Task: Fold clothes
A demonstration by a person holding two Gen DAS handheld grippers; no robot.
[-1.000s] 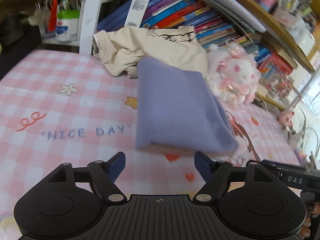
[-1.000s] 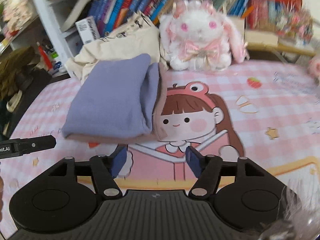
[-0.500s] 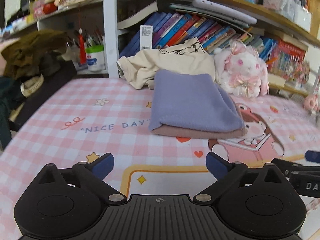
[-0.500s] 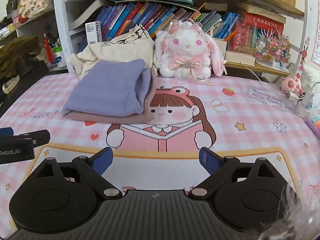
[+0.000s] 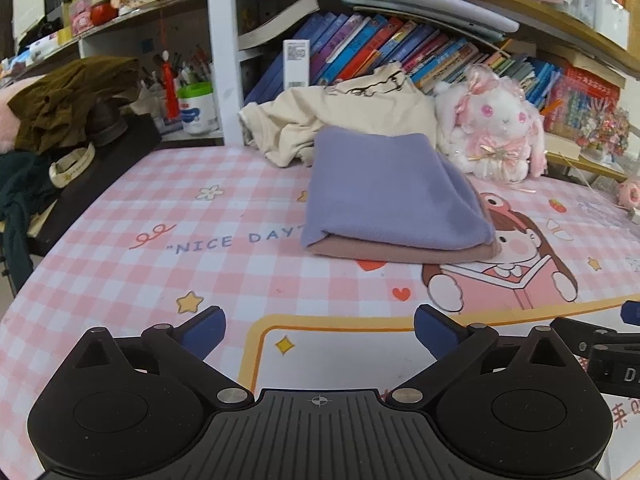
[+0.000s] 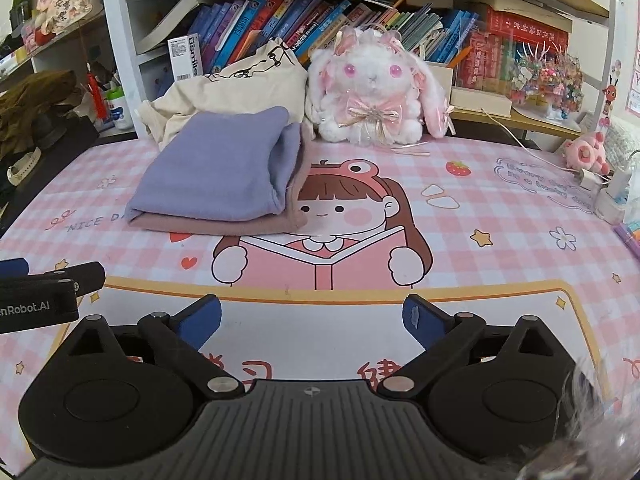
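While both tools hang over the near edge of the pink checked cartoon-print table mat [image 6: 500, 216], I have nothing in either one. My left gripper [image 5: 319, 330] has its blue pads spread wide with only mat between them. My right gripper [image 6: 312, 320] is still opening, its jaws likewise bare.

Folded flat, the lavender fleece garment [image 5: 384, 188] lies on a folded dusty-pink garment [image 5: 400, 254] at the far left of the mat. Just behind them slumps a crumpled cream printed T-shirt [image 5: 360, 116], which I judge is next.

Reaching for it over the stack, I risk dragging the lavender piece askew. Beside it on the right sits a white and pink plush rabbit [image 6: 372, 88], and a wide sweep could topple that.
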